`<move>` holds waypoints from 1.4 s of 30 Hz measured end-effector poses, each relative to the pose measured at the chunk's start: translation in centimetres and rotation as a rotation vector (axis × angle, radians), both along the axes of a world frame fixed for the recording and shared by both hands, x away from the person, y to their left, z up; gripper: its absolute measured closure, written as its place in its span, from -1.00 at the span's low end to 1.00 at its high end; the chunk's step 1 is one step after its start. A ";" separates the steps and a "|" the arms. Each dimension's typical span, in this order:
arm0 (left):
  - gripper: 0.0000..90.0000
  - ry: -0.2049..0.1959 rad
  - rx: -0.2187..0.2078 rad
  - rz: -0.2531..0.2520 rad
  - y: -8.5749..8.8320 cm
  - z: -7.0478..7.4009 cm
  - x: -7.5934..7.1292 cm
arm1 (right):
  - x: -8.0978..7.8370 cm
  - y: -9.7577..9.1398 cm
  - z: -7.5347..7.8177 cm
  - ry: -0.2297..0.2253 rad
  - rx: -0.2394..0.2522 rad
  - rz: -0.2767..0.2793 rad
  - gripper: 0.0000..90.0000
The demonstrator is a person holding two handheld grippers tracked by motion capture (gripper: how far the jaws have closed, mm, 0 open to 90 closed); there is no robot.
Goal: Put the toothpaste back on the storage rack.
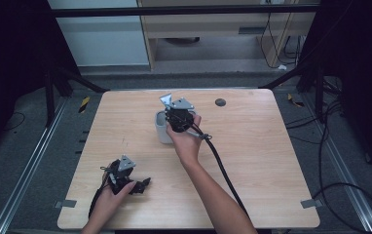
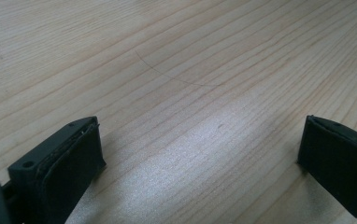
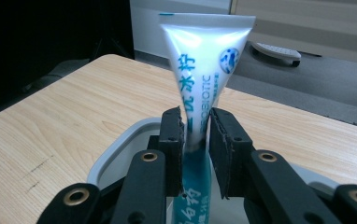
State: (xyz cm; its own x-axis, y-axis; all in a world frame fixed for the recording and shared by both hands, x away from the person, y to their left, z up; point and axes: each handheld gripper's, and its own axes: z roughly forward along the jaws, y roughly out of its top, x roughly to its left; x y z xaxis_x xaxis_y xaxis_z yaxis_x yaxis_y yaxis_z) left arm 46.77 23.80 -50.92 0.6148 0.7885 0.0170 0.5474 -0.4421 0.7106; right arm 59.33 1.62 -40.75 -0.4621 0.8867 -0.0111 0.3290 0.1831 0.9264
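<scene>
White and teal, the toothpaste tube [image 3: 204, 79] stood upright in the pale cup [image 1: 162, 127], crimped end at twelve o'clock, its long axis running straight up between the right gripper [image 3: 196, 140] jaws, which were clenched on its middle. At seven o'clock on the wooden surface [image 1: 252, 161], the left gripper [image 2: 200, 154] lay released, well apart.

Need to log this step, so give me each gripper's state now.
Left gripper: open, holding nothing, over the wooden table.
Right gripper: shut on the white-and-blue plastic tube, standing in a white container.
</scene>
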 end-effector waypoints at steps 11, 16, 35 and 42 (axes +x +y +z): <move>-1.00 0.000 0.000 0.000 0.0 0.0 0.0 | -0.2 -0.1 0.4 -0.006 -0.005 0.004 0.63; -1.00 0.000 0.000 0.000 0.0 0.0 0.0 | -0.6 -0.3 0.8 -0.012 -0.018 0.006 0.62; -1.00 0.000 0.000 0.000 0.0 0.0 0.0 | -1.7 -1.4 2.1 -0.001 -0.076 0.039 0.49; -1.00 0.000 0.000 0.000 0.0 0.0 0.0 | -1.7 -1.9 2.2 0.028 -0.090 0.060 0.38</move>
State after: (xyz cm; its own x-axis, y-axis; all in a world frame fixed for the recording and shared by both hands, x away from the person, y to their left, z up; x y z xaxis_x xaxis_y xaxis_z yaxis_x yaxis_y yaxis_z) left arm 46.77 23.80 -50.92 0.6149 0.7884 0.0171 0.5473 -0.4423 0.7105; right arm 57.58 -0.32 -38.53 -0.5157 0.8534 -0.0754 0.3405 0.2849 0.8960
